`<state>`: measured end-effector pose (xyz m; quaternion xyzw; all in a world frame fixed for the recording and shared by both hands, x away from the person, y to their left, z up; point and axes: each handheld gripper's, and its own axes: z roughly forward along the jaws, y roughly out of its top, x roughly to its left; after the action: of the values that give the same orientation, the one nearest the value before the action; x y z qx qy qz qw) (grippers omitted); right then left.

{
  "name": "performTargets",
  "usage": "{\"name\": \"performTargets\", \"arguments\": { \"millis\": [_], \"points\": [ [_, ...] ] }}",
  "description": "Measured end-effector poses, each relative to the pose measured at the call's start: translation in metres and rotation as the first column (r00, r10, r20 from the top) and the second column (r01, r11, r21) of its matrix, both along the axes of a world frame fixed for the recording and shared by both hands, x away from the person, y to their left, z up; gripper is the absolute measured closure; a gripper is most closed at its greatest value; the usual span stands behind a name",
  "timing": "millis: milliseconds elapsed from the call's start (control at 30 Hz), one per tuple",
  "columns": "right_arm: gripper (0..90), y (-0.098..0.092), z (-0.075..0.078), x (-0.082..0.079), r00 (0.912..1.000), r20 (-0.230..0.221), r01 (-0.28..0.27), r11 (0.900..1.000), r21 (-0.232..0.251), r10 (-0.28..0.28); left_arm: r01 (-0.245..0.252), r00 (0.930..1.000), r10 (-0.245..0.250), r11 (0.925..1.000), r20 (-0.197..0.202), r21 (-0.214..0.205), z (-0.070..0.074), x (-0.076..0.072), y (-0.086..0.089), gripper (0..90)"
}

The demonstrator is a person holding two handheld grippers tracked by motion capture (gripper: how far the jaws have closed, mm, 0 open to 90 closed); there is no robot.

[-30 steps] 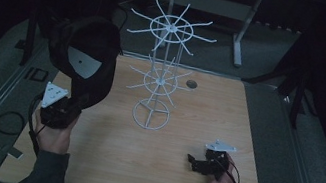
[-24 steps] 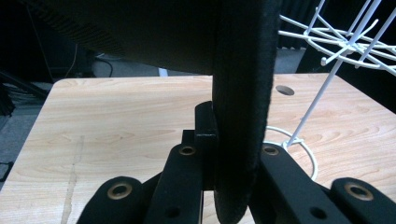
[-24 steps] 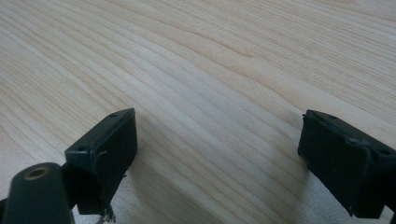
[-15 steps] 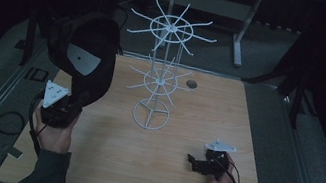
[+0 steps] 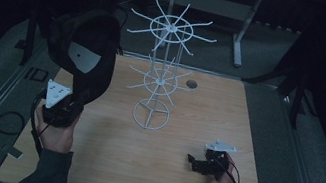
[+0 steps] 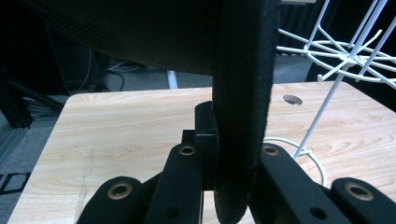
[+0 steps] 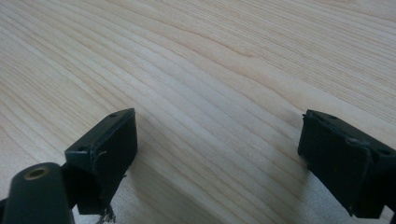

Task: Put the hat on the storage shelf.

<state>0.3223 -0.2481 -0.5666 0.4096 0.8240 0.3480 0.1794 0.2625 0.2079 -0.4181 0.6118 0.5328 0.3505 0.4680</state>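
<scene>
A black cap with a pale label inside hangs above the table's left side. My left gripper holds it from below, and in the left gripper view the jaws are shut on the cap's thick dark edge. A white wire rack with two tiers of hooks stands mid-table, to the right of the cap; its hooks show at the upper right of the left gripper view. My right gripper rests low at the front right, pointing left. Its jaws stand wide open over bare wood.
The wooden table has a small round hole behind the rack. Dark grey floor surrounds it, with a metal frame at the back and a cable loop on the left.
</scene>
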Motion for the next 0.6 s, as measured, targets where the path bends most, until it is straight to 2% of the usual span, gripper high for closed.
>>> {"name": "performTargets", "arguments": {
  "millis": [600],
  "points": [
    [11.7, -0.0001, 0.0000, 0.0000, 1.0000, 0.000, -0.001, 1.0000, -0.001, 0.001, -0.029, 0.9992, 0.027, 0.9987, 0.030, 0.043, 0.0039, -0.0021, -0.0094, 86.6]
  ]
}}
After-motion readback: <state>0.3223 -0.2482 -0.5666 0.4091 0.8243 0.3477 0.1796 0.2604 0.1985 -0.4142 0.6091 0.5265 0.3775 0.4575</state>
